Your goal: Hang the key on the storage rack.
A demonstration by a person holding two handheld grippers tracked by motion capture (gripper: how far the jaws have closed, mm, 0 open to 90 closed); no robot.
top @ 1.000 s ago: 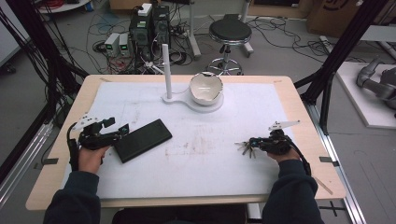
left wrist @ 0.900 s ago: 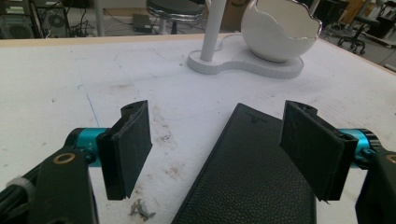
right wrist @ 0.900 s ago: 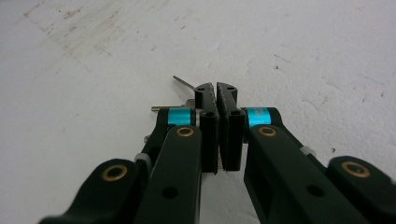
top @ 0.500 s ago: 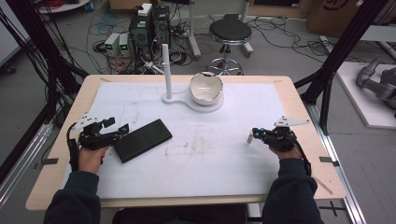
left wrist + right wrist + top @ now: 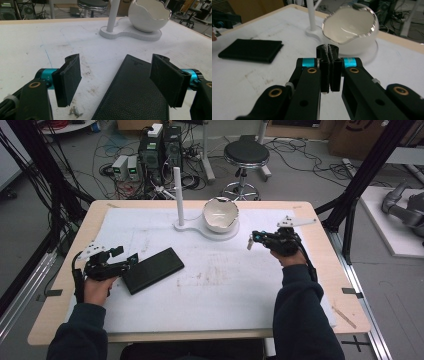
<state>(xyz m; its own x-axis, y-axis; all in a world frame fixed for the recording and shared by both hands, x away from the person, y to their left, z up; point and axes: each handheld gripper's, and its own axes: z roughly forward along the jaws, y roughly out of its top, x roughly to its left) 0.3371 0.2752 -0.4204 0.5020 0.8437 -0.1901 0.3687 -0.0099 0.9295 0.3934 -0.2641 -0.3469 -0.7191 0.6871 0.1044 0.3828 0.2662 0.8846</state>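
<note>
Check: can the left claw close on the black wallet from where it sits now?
Probably yes. The left claw is open, one pad over the black wallet and the other beside it on the white mat; nothing lies between. It likely needs to shift sideways.

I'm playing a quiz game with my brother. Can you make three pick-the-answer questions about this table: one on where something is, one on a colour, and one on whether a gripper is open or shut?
1. Where is the black case?
A. Inside the bowl
B. Flat on the table, by the left gripper
C. On the stool

2. What colour is the cracked-egg bowl?
A. White
B. Red
C. Green

3. How do the right gripper's jaws stand?
A. Wide open
B. Open around the post
C. Shut together

Answers:
1 B: the black case lies flat on the table, just in front of the left gripper.
2 A: the bowl is white, like its stand.
3 C: in the right gripper view, the right gripper has its two pads pressed together.
</note>
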